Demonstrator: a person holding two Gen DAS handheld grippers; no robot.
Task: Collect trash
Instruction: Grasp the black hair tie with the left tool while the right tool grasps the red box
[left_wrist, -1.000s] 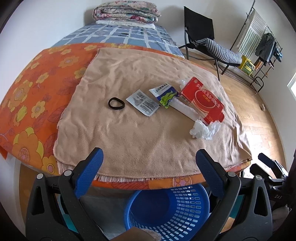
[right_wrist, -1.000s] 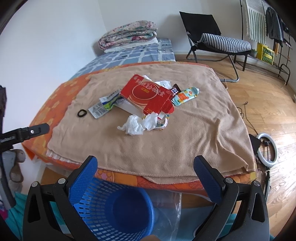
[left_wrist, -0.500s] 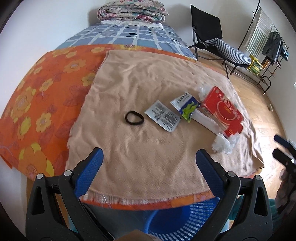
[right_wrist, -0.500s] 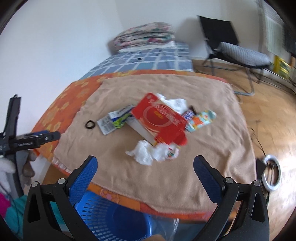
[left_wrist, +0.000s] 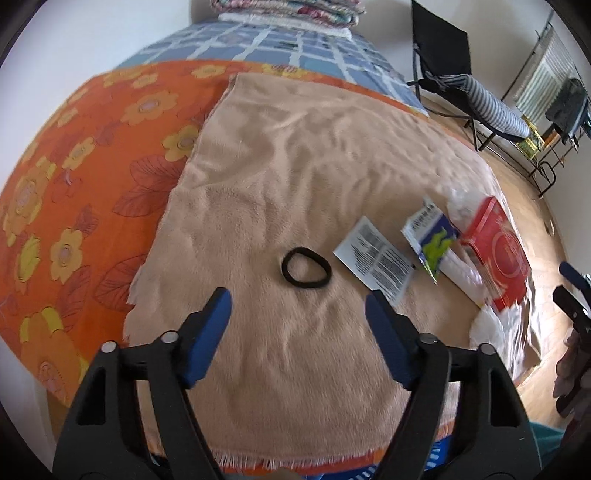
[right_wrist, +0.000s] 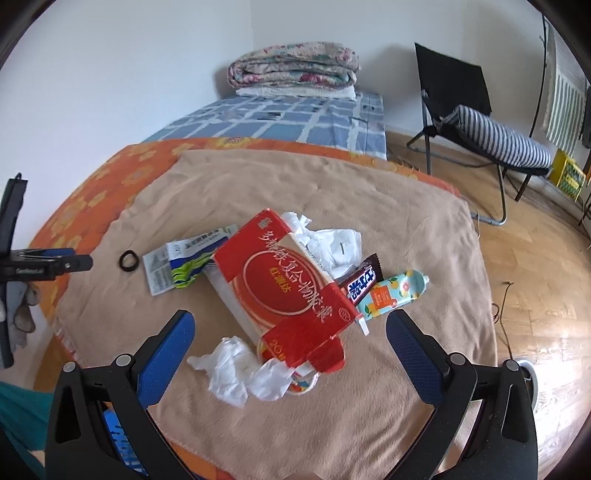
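Trash lies on a tan blanket. My left gripper is open and empty, just short of a black hair band. Right of the band lie a white barcode wrapper, a blue-green packet and a red carton. My right gripper is open and empty, over the red carton. Crumpled white tissue lies at the carton's near end. A brown candy wrapper and a light blue sachet lie on its right.
An orange flowered cover lies under the blanket. A blue basket rim shows below the bed's near edge. A folded quilt is at the far end. A black chair stands on the wooden floor at right.
Both grippers have moved forward over the bed. The left one closed in on the hair band, the right one on the red carton. The basket has dropped nearly out of view.
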